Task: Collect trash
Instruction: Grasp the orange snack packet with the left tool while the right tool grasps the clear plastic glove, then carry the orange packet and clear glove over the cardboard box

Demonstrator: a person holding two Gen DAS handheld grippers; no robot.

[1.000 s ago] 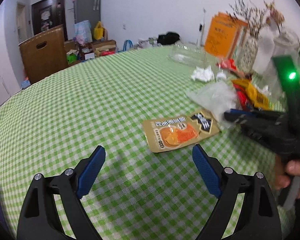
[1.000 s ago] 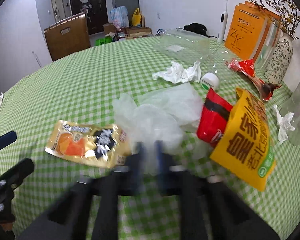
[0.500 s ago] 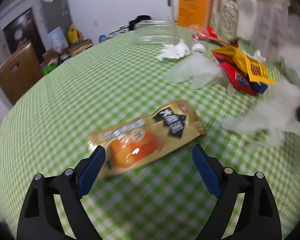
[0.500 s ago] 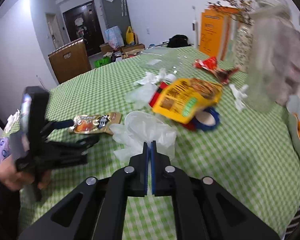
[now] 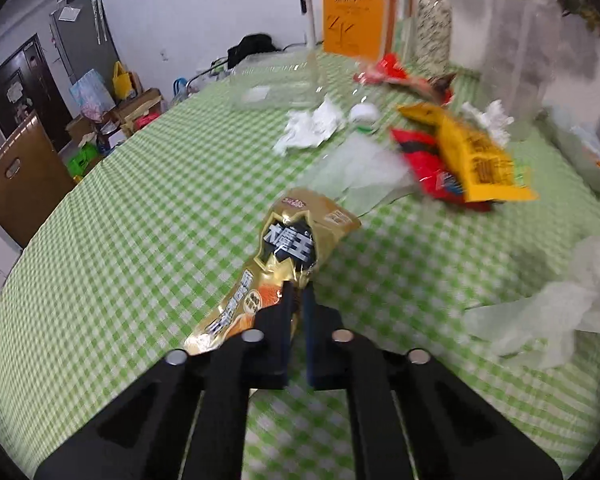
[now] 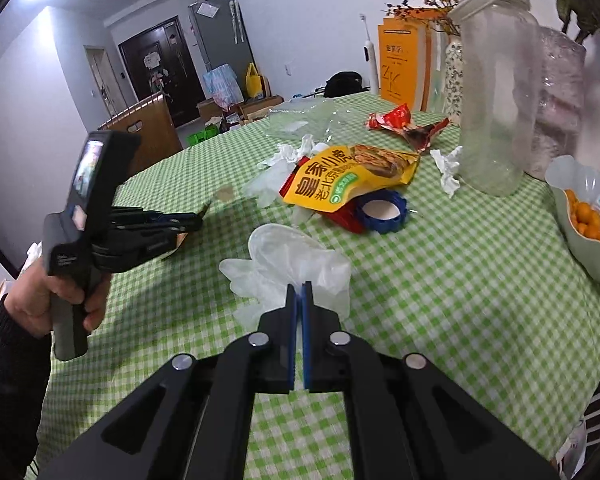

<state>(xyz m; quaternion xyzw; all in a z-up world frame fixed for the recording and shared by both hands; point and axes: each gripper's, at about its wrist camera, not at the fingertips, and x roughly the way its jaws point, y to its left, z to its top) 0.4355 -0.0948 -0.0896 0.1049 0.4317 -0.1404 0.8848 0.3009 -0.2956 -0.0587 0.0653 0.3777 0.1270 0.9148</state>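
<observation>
The left black tongs with blue pads [image 5: 298, 294] have just been closing and now clamp a gold snack wrapper [image 5: 292, 240]. The right black tongs [image 6: 299, 294] pinch a clear plastic glove [image 6: 288, 260]. A bare hand [image 6: 50, 300] grips the left handle.

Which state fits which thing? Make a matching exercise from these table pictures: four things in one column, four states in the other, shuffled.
1 gold snack wrapper
2 clear plastic glove
3 blue ring lid
4 bowl of orange snacks

a standing near the table's right edge
b pinched by the right gripper
c clamped in the left gripper
d partly under the yellow packet

Pairs: 1-c, 2-b, 3-d, 4-a
</observation>
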